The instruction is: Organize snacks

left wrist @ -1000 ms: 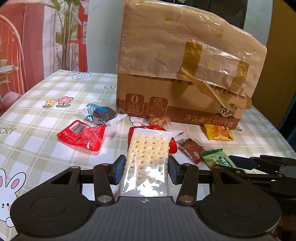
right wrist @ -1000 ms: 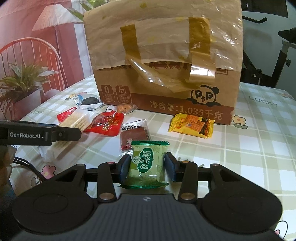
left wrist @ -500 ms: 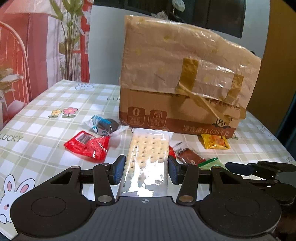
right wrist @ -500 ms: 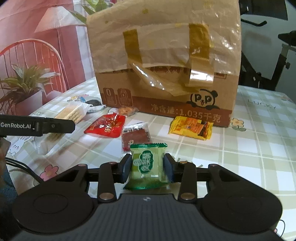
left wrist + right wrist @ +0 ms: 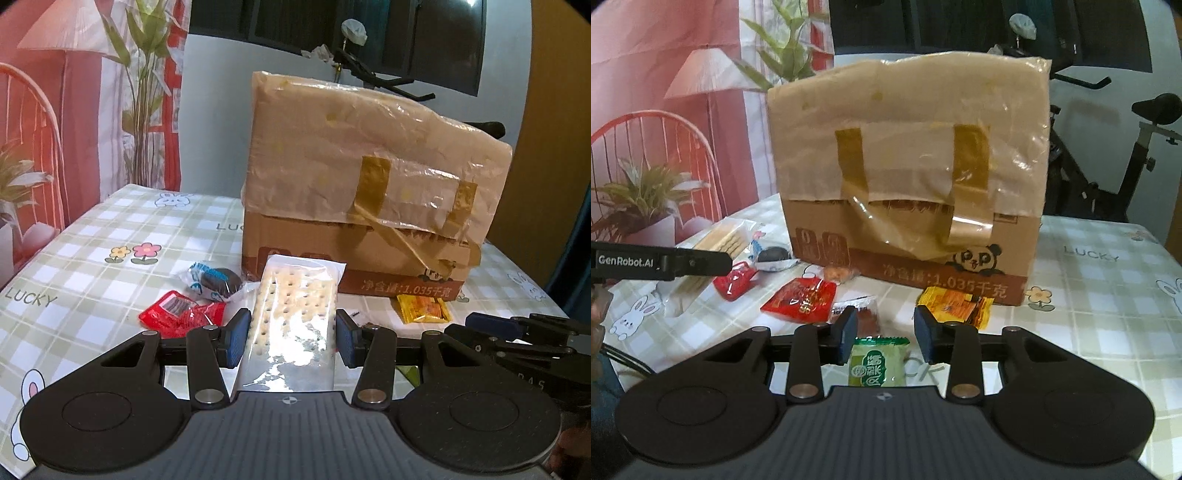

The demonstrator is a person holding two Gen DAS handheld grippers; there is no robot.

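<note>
The left gripper, jaws partly open, clamps the cracker packet, with the cardboard box at twelve o'clock. The right gripper has just been closing around the green snack packet (whether it actually grips, I cannot tell).

1. One cardboard box, its top covered with taped plastic film.
2. One clear pack of crackers.
3. One green snack packet.
4. Two bright red packets: one far to the left, and a larger one nearer the middle.
5. One yellow-orange packet in front of the box.
6. One clear packet with a dark reddish slab inside.
7. One dark round cake in a blue and white wrapper.
8. One small clear packet with something orange inside, against the box.
9. Two grippers: the left gripper and the right gripper.
10. One checked surface under everything.
</note>
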